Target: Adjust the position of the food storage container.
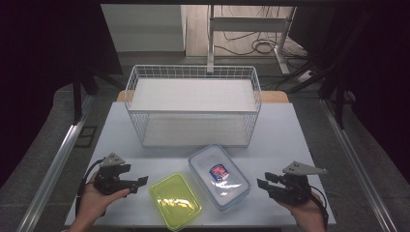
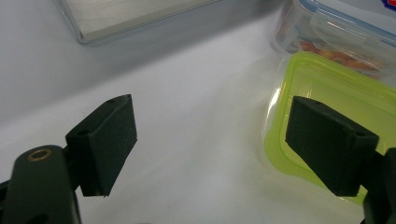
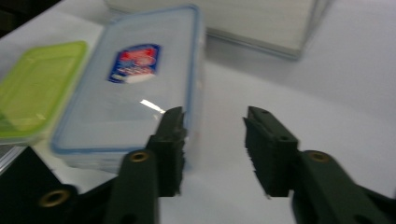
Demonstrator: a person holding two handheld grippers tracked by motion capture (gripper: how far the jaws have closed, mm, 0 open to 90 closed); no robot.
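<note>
- The green-lidded container [image 1: 175, 201] lies at the table's near edge, with the clear blue-rimmed container [image 1: 219, 176] touching it at about 2 o'clock.
- The left gripper [image 1: 143, 181] waits at the green container's 9 o'clock, jaws wide apart and holding nothing.
- The right gripper [image 1: 261, 184] sits at the clear container's 3 o'clock, jaws parted and holding nothing.
- This looks like the approach stage; next, each gripper likely needs to straddle a container's rim and close.
- The white wire basket [image 1: 193, 72] stands at 12 o'clock on the white table [image 1: 121, 125].

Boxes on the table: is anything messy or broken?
Nothing stands out. The green box and the clear box with the blue-rimmed lid sit flat but slanted on the table, lids on. Nothing is spilled or cracked.
</note>
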